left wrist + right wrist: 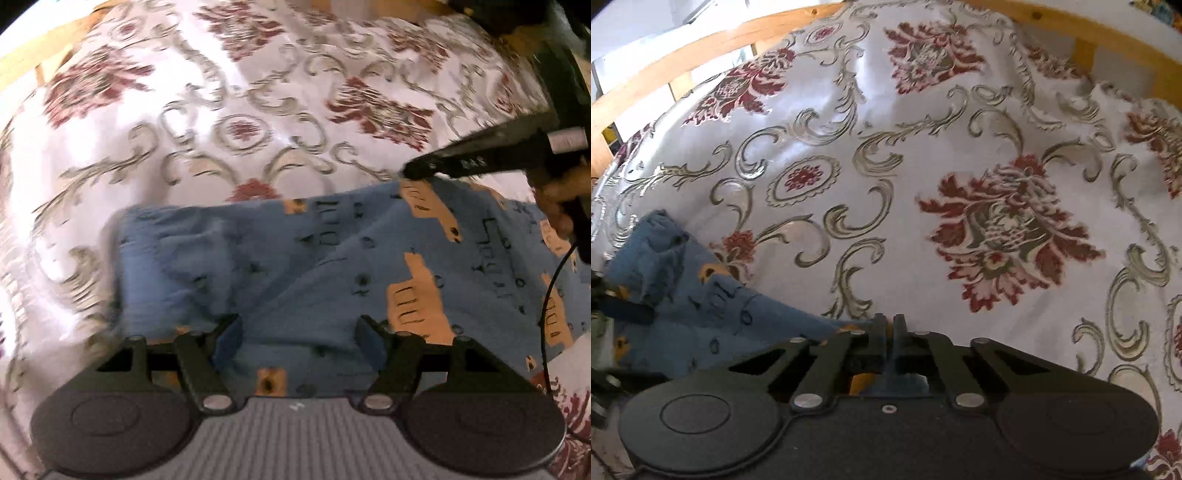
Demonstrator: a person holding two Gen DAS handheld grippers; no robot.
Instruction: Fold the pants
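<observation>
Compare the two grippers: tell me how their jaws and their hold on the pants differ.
The left gripper has its jaws spread wide over the blue pants, pinching nothing; the right gripper has its jaws shut on the pants' edge. The left gripper sits over the middle of the cloth; the right gripper is at its far edge, next to the flowered bedspread. Both are black two-finger tools at the same pants.

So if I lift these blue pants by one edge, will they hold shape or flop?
The pants will likely flop: soft, creased fabric already sags between the open left gripper and the shut right gripper. Probably light; they may slide on the smooth bedspread.
</observation>
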